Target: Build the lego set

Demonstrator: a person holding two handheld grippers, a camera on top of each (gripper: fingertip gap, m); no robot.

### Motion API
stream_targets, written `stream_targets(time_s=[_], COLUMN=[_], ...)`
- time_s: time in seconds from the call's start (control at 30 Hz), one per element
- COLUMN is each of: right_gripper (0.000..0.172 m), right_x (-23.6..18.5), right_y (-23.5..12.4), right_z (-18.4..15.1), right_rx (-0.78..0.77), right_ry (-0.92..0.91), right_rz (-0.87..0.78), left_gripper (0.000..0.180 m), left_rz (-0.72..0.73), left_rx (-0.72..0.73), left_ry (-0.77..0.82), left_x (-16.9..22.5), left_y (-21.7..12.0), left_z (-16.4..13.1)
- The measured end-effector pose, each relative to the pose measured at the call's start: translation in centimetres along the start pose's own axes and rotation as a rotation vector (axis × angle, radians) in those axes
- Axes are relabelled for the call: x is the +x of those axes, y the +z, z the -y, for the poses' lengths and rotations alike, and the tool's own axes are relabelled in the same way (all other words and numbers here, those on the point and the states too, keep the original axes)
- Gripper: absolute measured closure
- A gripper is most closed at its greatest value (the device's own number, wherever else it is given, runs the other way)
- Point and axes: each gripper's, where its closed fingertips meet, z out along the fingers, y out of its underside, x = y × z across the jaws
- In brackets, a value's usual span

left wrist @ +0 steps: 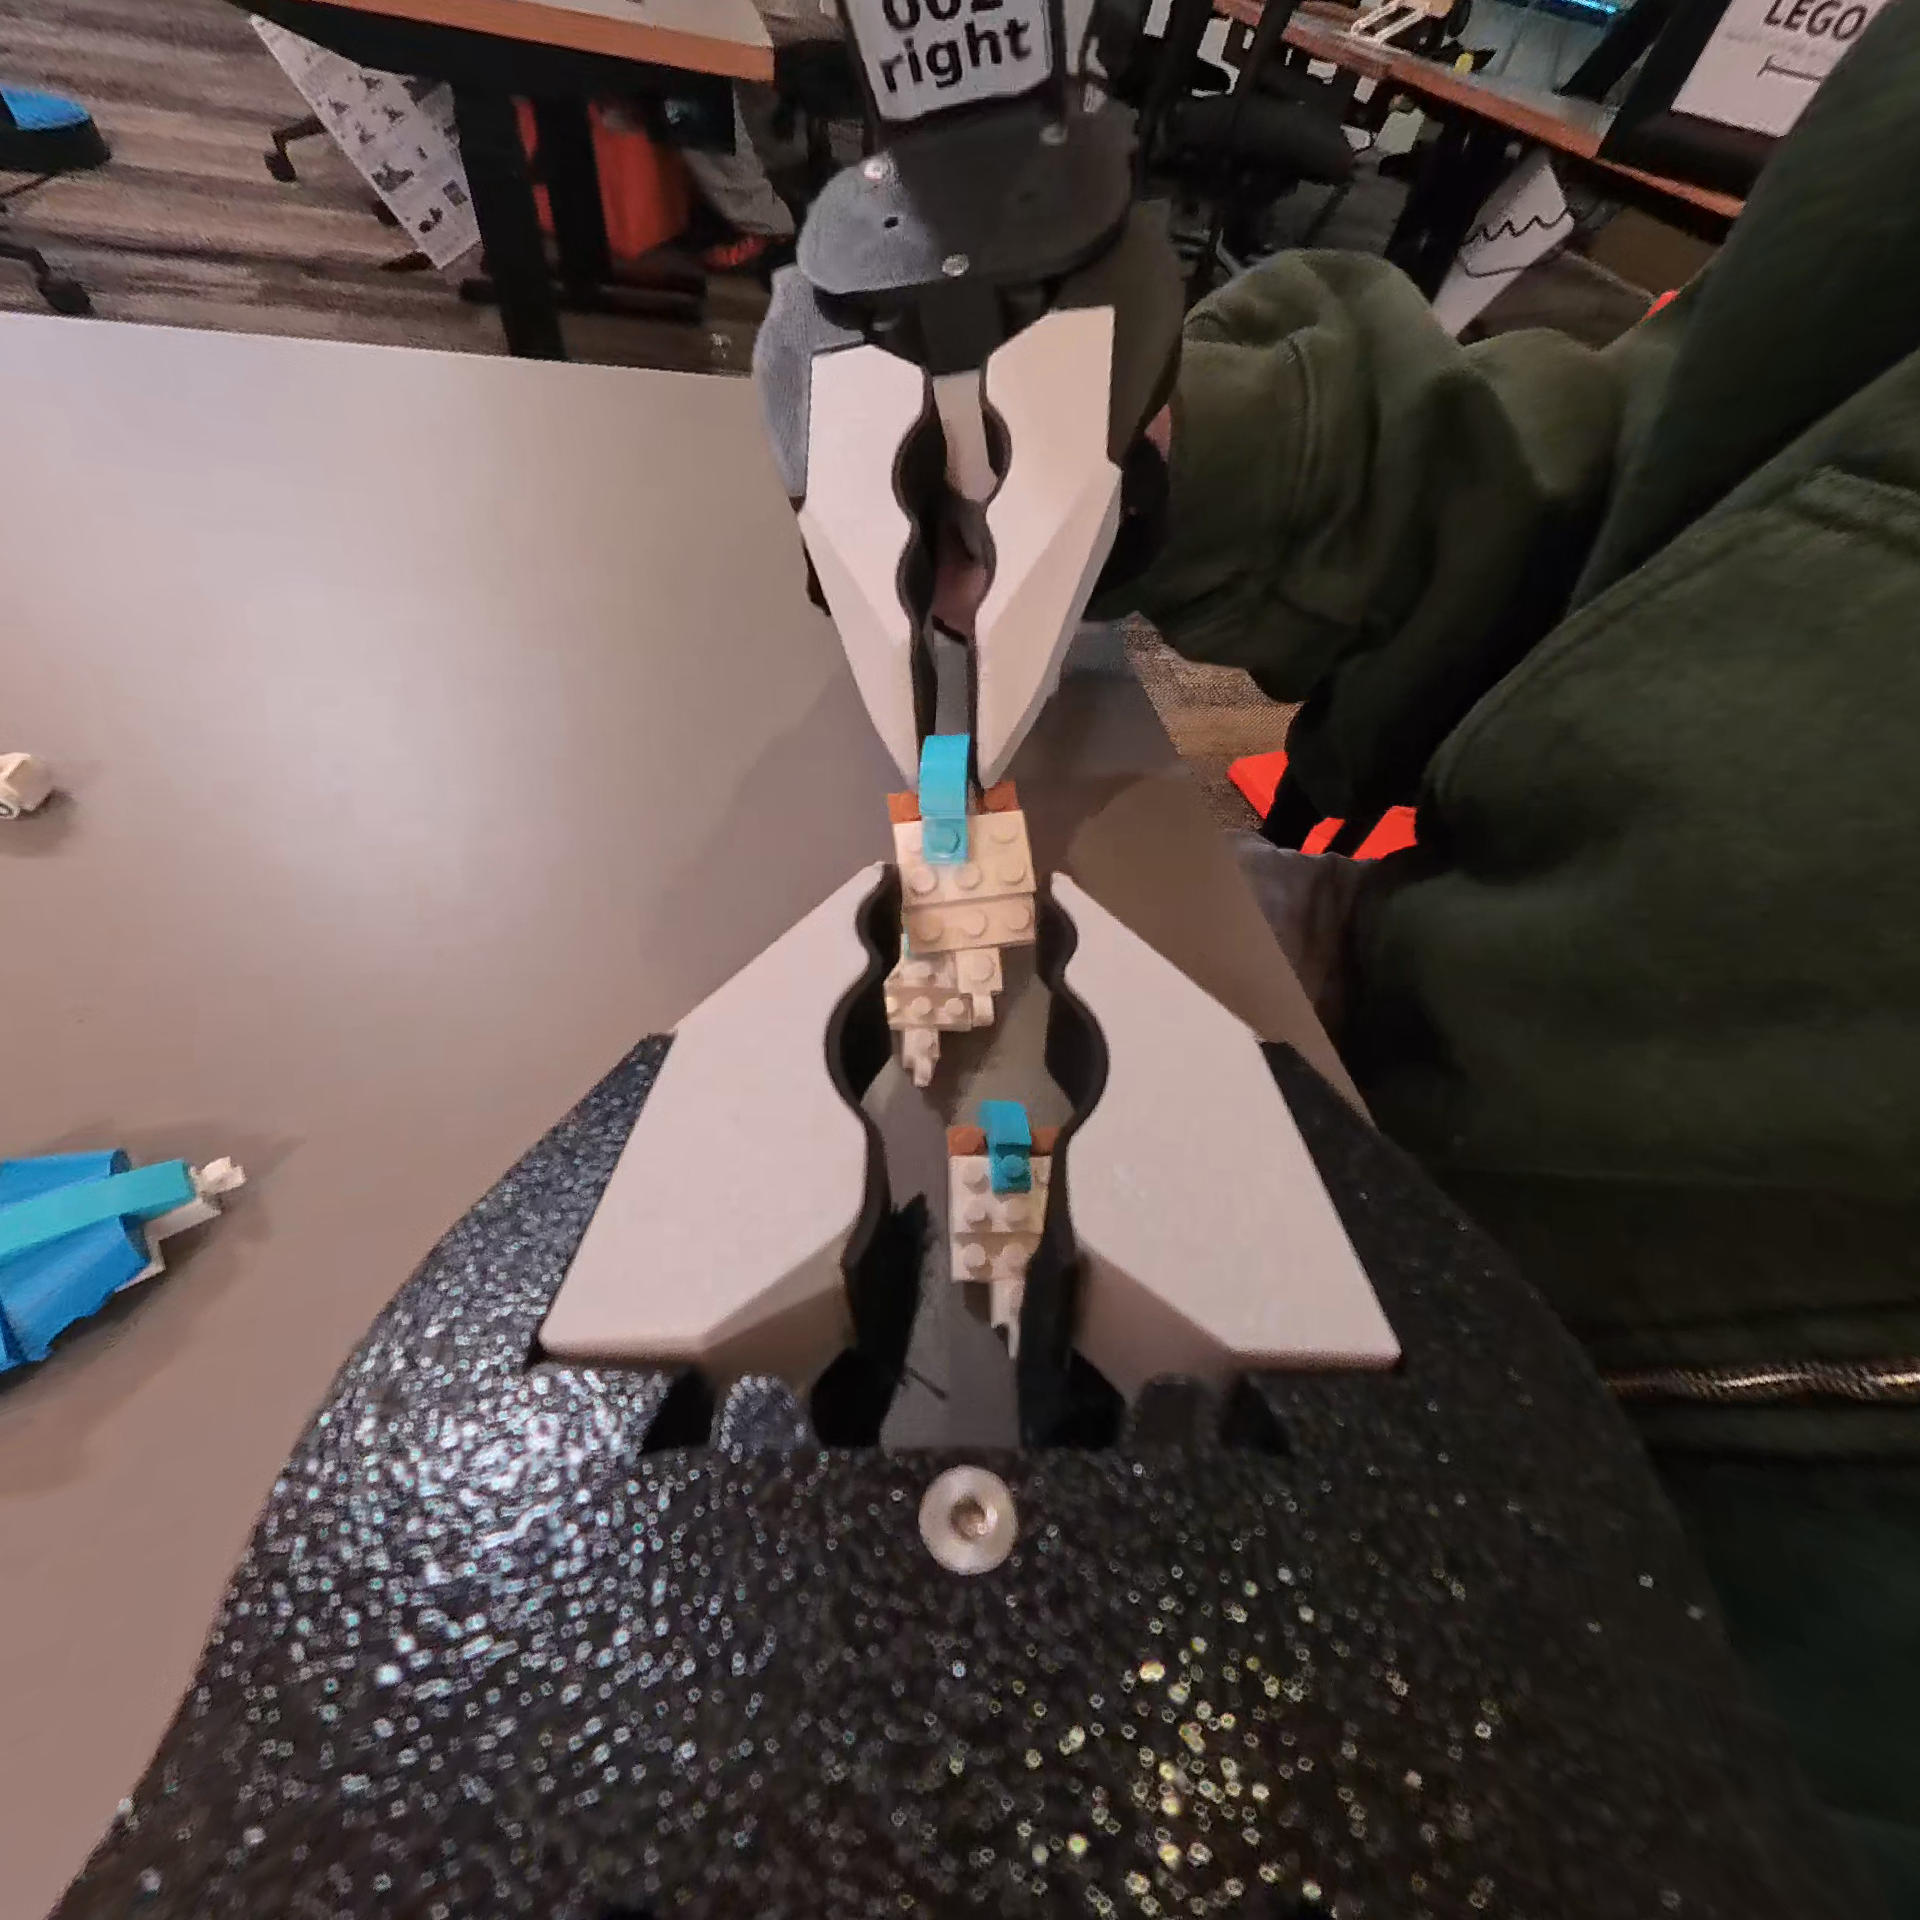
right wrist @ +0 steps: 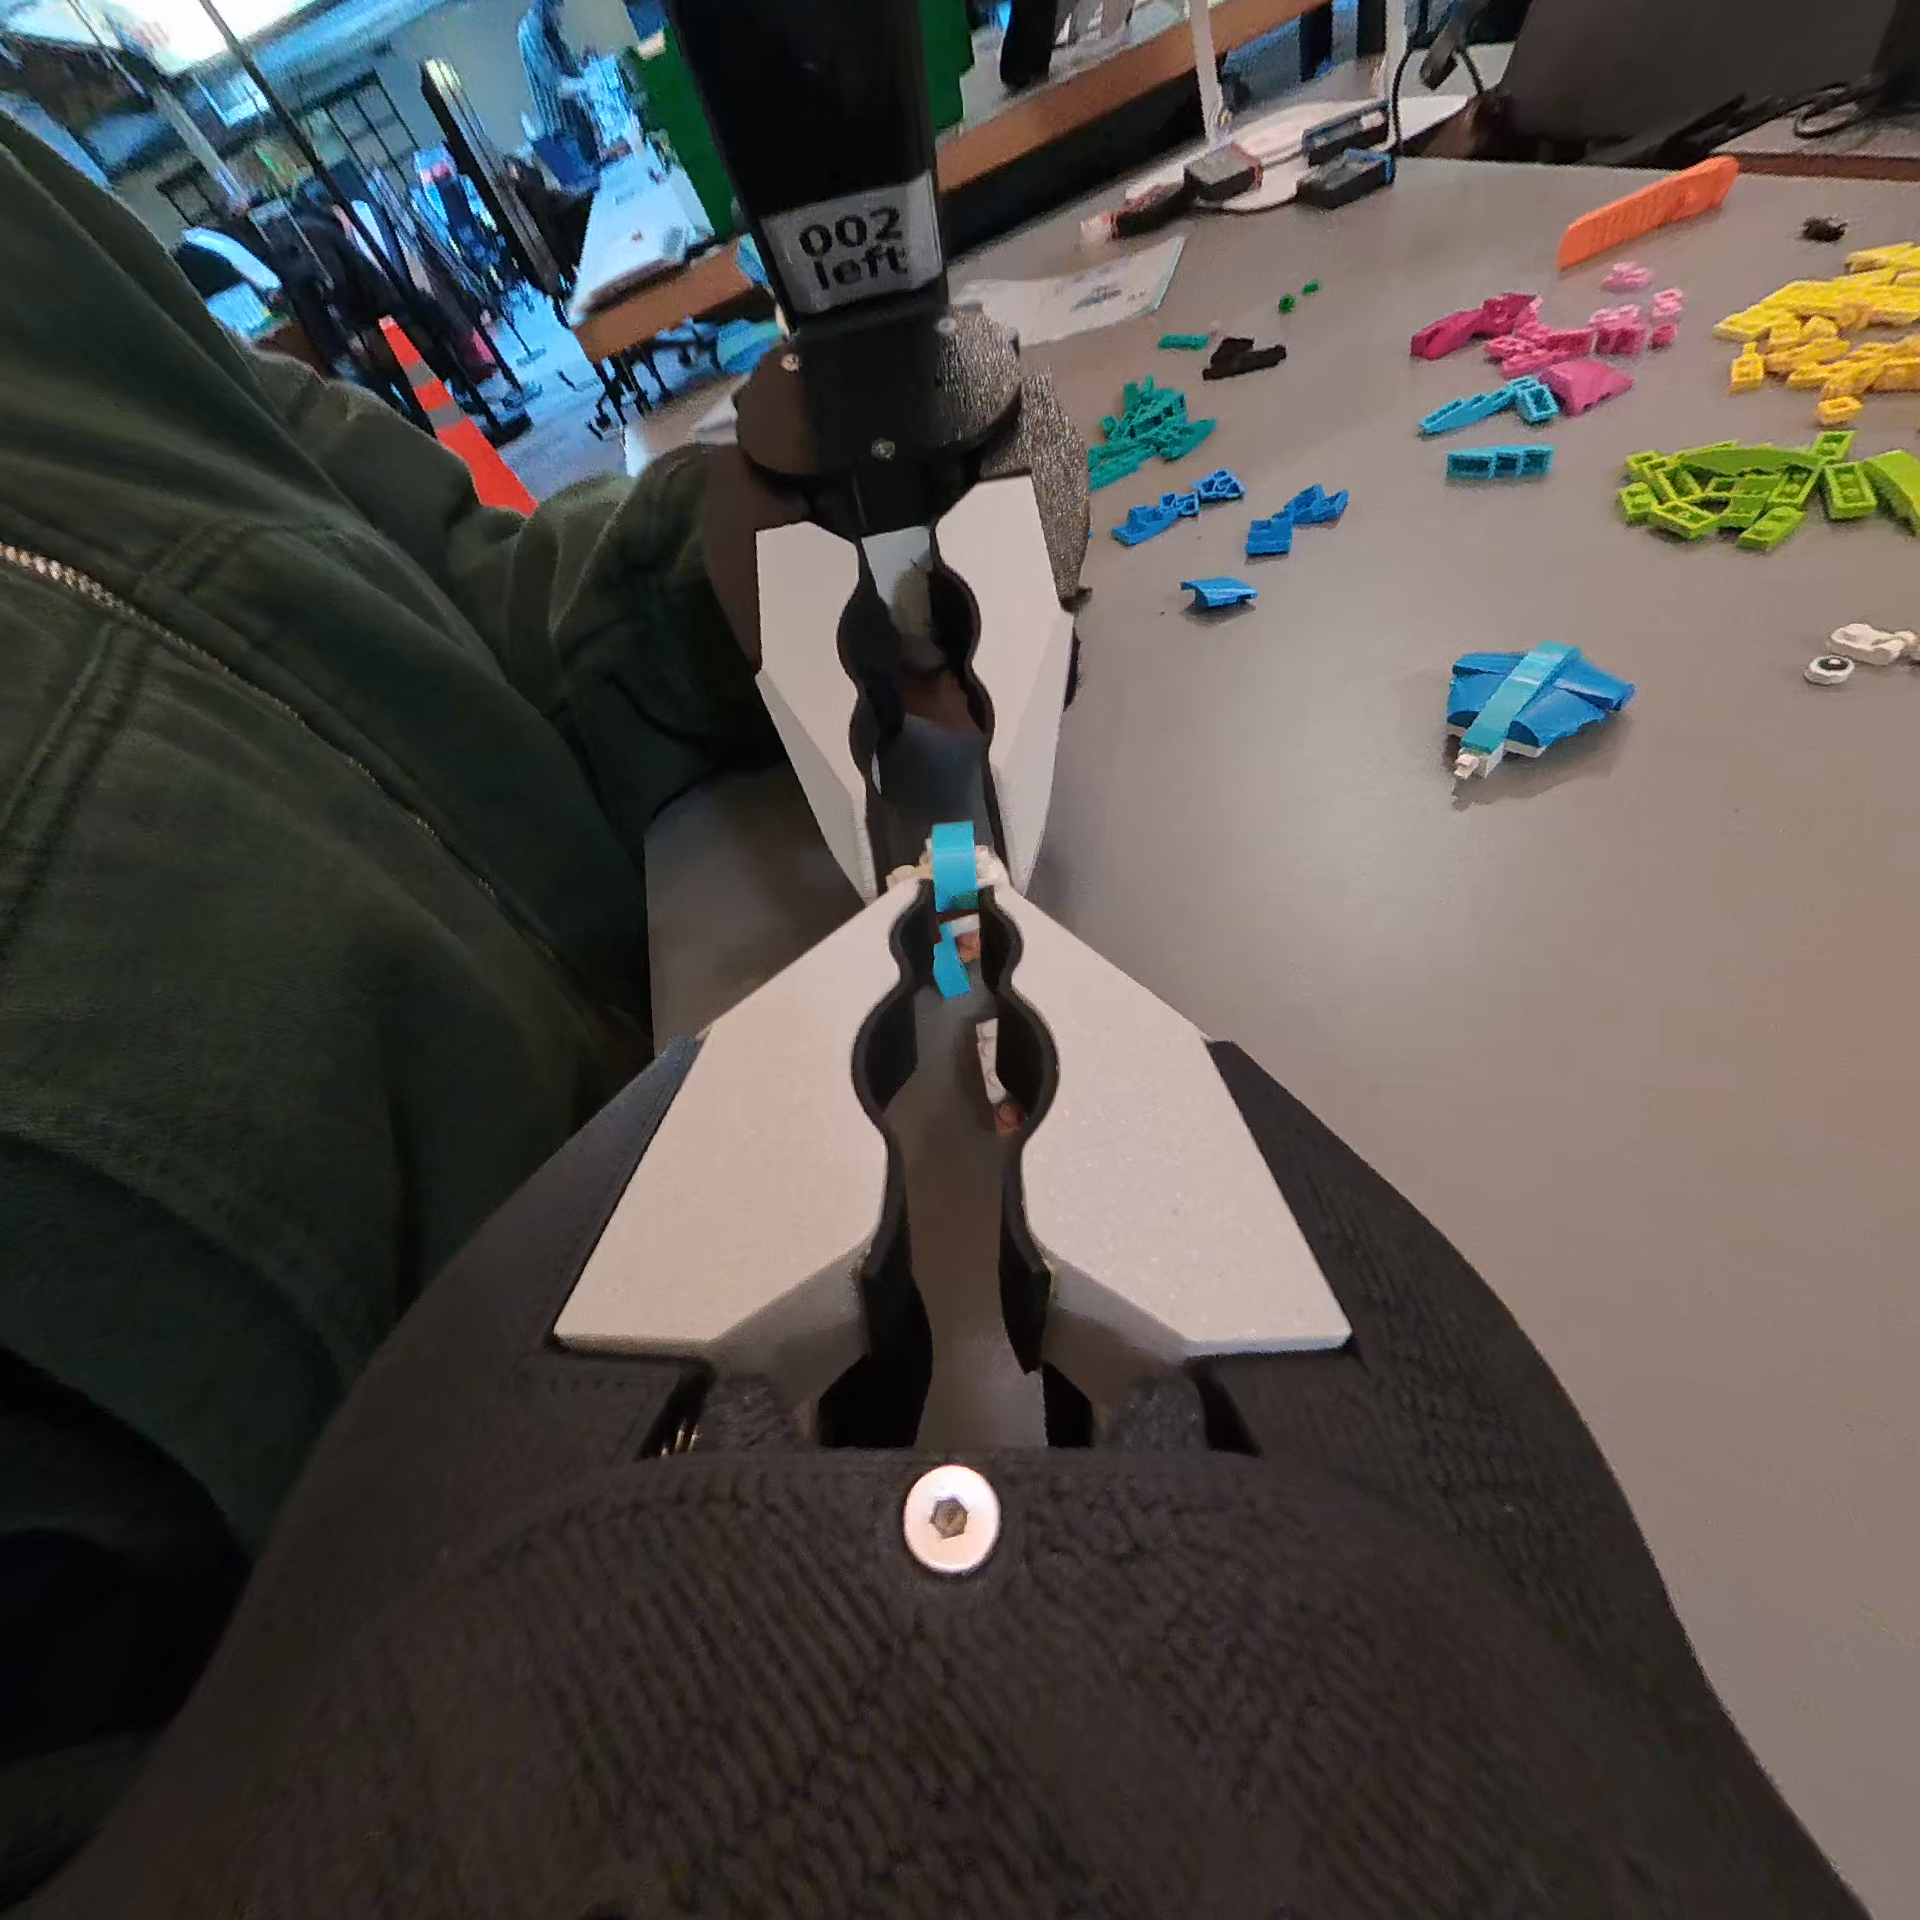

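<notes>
Between my two tools, nose to nose above the table [left wrist: 312,623]: one white brick assembly [left wrist: 966,894].
I read the left tool [left wrist: 961,914] clamped on its white body, long axis running straight to the right tool [left wrist: 951,769], which pinches the cyan clip piece [left wrist: 943,795] at the assembly's far end. Blue winged model [left wrist: 73,1236] lies well left.

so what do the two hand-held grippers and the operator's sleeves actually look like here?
Both match: the left hand-held gripper and the right hand-held gripper have pale grey wedge-shaped fingers with wavy black inner pads on a speckled black body with a silver screw. Each carries a white printed label. The sleeves are dark green.
</notes>
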Motion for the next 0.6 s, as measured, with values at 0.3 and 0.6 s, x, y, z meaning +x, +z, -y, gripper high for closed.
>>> stream_targets(time_s=[0.3, 0.6], right_gripper=[0.164, 0.164], right_x=[-1.4, -1.3], right_y=[0.2, -0.2], right_z=[-0.6, -0.1], right_rx=[-0.159, -0.168], right_ry=[-0.089, -0.137], right_rz=[0.007, -0.039], left_gripper=[0.157, 0.157], left_rz=[-0.033, -0.06], left_rx=[0.016, 0.029], left_ry=[0.031, 0.04], left_x=[0.7, 1.2], left_y=[0.0, -0.2], left_z=[0.1, 0.3])
